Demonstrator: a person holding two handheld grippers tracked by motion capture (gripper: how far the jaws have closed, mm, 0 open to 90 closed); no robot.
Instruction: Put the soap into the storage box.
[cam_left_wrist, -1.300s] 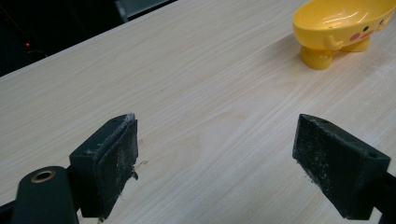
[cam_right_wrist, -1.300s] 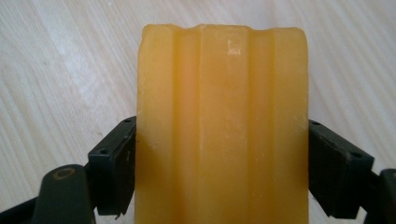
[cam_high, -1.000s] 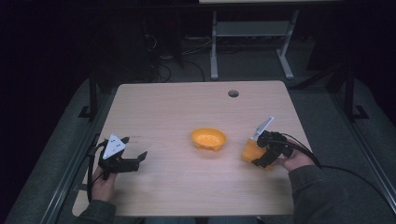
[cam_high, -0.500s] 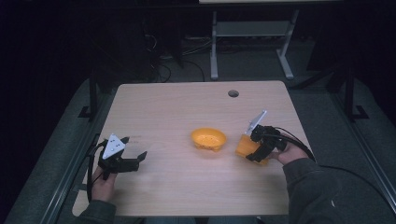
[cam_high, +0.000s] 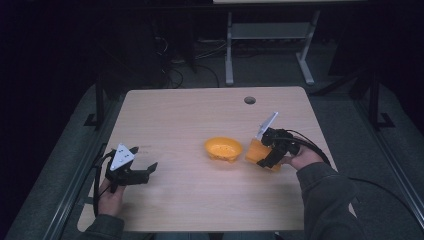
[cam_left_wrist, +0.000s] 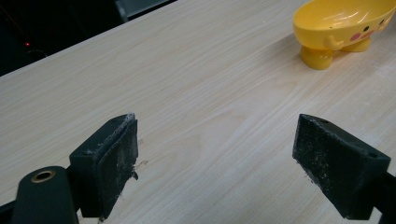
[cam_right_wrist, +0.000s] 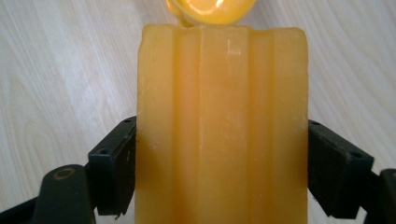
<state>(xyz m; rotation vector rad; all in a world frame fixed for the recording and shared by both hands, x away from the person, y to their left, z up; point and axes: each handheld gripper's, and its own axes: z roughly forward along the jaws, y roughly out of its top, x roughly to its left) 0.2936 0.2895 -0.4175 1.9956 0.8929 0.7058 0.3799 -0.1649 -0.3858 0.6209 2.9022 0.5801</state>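
Note:
An orange ridged block, like a bar of soap (cam_right_wrist: 222, 126), is clamped between the jaws of my right gripper (cam_high: 267, 159) and held just above the table, right of centre (cam_high: 256, 152). A yellow-orange footed dish (cam_high: 223, 148) stands in the middle of the table, just left of the block; its rim peeks over the block's top (cam_right_wrist: 210, 9) in the right gripper view. My left gripper (cam_high: 145, 172) rests near the front left of the table, open and empty, and the dish (cam_left_wrist: 343, 28) lies beyond its jaws at upper right.
The pale wooden table (cam_high: 190, 115) has a round cable hole (cam_high: 250, 100) near its far edge. A metal stand (cam_high: 270, 45) and cables sit on the dark floor behind the table.
My right gripper has moved left and slightly forward with the orange block, bringing it closer to the dish. The left gripper has stayed put.

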